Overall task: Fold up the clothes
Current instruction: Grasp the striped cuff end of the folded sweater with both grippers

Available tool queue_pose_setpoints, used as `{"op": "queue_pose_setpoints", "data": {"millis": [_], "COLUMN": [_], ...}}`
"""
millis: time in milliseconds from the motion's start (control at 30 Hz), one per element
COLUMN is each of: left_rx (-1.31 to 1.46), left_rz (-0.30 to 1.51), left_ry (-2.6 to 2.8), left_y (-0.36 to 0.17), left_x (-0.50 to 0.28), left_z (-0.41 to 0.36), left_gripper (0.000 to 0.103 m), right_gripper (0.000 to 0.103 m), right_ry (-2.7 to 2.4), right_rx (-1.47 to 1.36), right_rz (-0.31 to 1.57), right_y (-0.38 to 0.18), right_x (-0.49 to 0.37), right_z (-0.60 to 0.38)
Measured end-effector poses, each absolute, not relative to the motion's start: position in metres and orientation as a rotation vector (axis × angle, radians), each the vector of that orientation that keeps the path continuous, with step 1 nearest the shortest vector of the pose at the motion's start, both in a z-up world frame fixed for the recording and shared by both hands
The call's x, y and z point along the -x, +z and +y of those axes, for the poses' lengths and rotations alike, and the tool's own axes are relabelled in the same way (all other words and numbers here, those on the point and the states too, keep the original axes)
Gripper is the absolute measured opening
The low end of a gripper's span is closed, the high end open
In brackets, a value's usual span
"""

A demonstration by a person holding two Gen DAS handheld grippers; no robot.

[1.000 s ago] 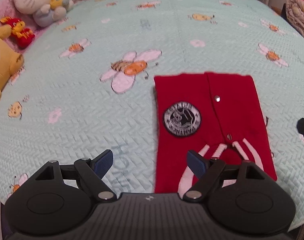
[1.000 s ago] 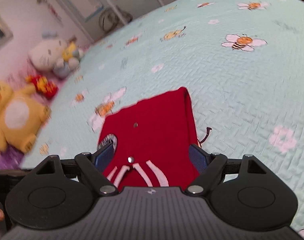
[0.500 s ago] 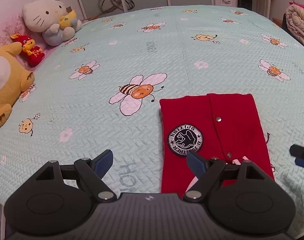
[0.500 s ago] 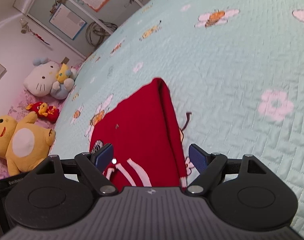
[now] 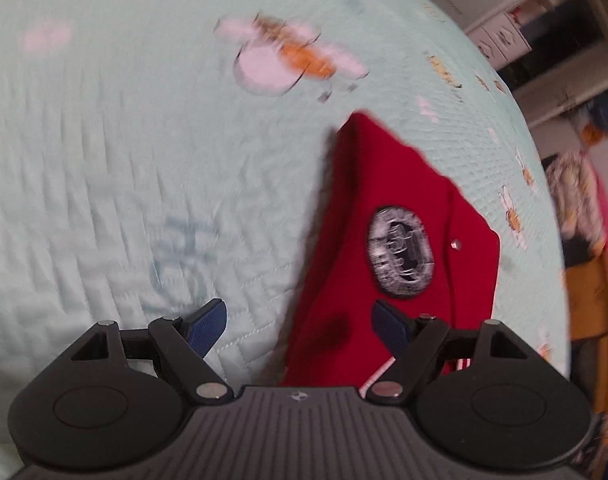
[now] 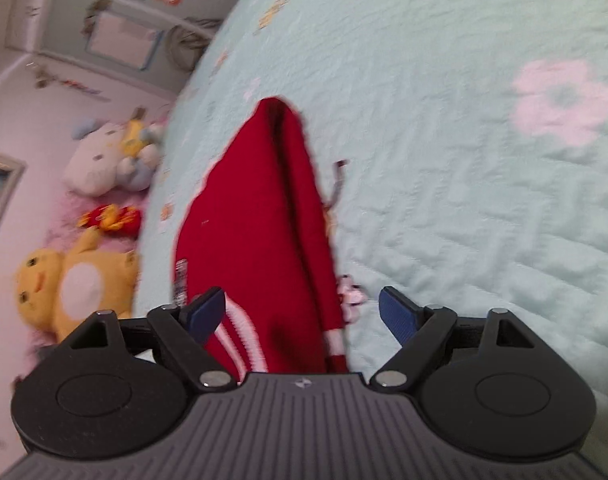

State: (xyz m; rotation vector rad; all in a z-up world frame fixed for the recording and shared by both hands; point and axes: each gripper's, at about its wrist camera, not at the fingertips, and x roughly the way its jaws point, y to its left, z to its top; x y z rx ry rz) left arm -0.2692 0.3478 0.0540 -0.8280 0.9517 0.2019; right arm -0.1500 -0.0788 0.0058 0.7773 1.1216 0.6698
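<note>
I see the folded red knit garment (image 5: 388, 240) with its round grey patch (image 5: 400, 255) lying on the pale green quilted bed (image 5: 123, 140). My left claw (image 5: 299, 322) and right claw (image 6: 301, 314) are both spread, holding nothing.

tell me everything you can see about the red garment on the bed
The red garment lies folded into a narrow stack on the pale green quilted bedspread. It looks like soft knit. Its top face carries a round black-and-white patch and a small metal snap; white stripes mark the near end, and a thin dark cord pokes out beside it. Both the left gripper and right gripper are open at its near end, neither holding it.
</note>
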Motion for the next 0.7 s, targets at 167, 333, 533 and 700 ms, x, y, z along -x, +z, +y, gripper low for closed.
{"op": "queue_pose_setpoints", "data": {"millis": [167, 333, 533, 700], "left_rx": [0.934, 1.043, 1.128, 1.132], "left_rz": [0.932, 0.910, 0.896, 0.891], "left_ry": [0.099, -0.025, -0.171, -0.205], "left_y": [0.031, 0.010, -0.005, -0.005], "left_x": [0.258, 0.245, 0.231, 0.230], "left_z": [0.351, 0.352, 0.346, 0.342], "left_gripper": [0.087, 0.096, 0.101, 0.096], "right_gripper": [0.085, 0.103, 0.103, 0.102], "right_ry": [0.769, 0.896, 0.984, 1.064], "right_rx": [-0.777, -0.763, -0.695, -0.628], "right_rz": [1.146, 1.140, 1.180, 1.199], "right_y": [-0.001, 0.000, 0.003, 0.005], "right_x": [0.134, 0.122, 0.112, 0.110], "right_z": [-0.058, -0.039, -0.028, -0.025]}}
